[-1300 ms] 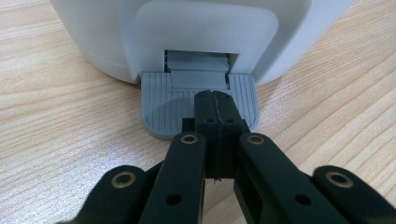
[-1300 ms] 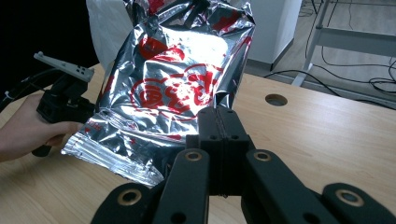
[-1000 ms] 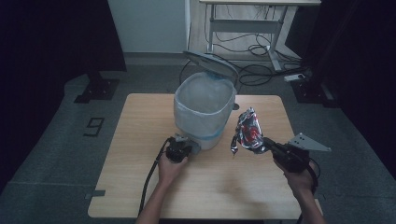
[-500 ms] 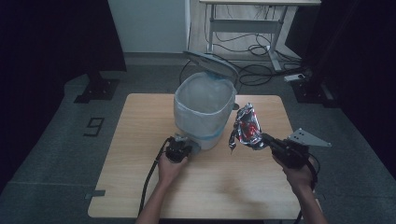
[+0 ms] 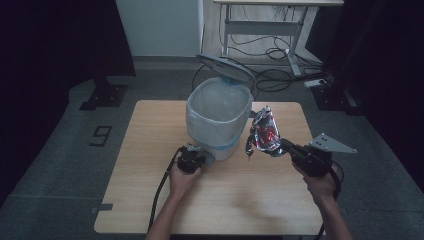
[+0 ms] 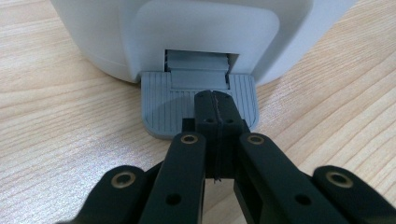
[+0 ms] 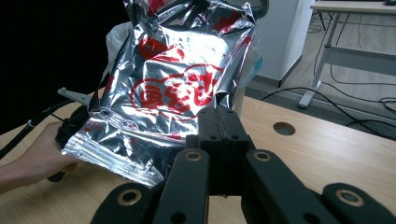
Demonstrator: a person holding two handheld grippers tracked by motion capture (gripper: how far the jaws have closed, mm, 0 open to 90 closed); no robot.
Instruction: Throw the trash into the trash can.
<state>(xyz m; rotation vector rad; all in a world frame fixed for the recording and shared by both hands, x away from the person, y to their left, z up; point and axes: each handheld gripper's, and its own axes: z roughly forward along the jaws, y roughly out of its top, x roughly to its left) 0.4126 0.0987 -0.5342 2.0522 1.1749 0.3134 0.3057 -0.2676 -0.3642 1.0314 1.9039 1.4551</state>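
Two grippers in use, one job each. Left gripper [image 5: 196, 159]: fingers shut with nothing between them, tips pressing on the grey pedal [image 6: 201, 105] at the foot of the pedal bin [image 5: 218, 120], which stands mid-worktop toward the far edge, lid [image 5: 225, 67] tipped up. Keep that pressure steady so the lid does not drop. Right gripper [image 5: 283, 145]: fingers closed on the lower edge of the crumpled foil wrapper [image 7: 173, 88], held in the air just beside the bin, on the side of the worktop's right edge. Lift the wrapper above the liner's rim, carry it over the opening, and only then let go; a light wrapper released early could catch on the rim.
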